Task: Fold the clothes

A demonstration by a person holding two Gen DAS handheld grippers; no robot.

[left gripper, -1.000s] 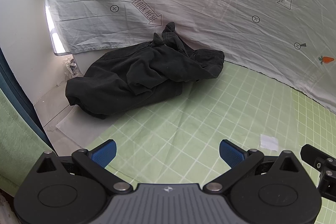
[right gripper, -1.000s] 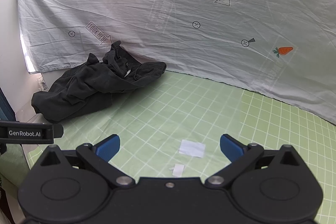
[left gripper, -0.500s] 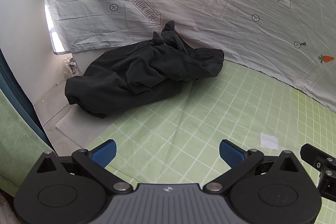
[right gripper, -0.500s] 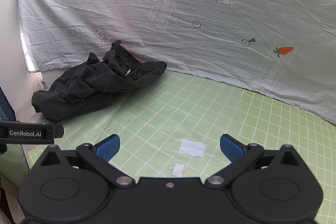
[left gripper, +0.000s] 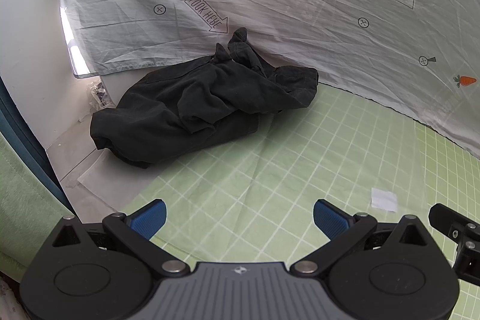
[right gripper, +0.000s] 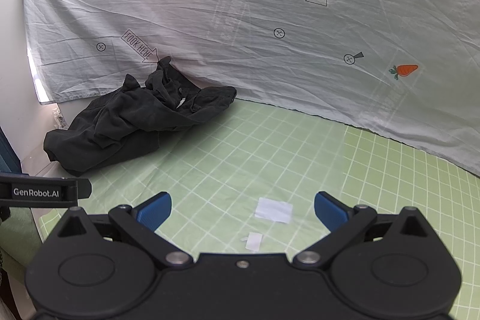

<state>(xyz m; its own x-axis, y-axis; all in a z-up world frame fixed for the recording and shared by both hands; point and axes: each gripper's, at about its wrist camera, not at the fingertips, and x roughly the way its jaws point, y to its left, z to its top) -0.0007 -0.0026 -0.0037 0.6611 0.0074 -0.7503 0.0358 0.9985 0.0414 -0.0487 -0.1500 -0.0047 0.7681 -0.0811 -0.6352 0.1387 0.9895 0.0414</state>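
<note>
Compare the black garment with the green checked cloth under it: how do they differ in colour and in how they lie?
The black garment is plain and dark; the green checked cloth is pale with a white grid. The garment lies crumpled in a heap against the hanging sheet; the cloth lies spread nearly flat. Neither claw touches either one.

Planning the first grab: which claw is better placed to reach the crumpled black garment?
Left, probably. The black garment lies nearer and more directly ahead of the open left claw; from the open right claw it sits farther off, up to the left.
</note>
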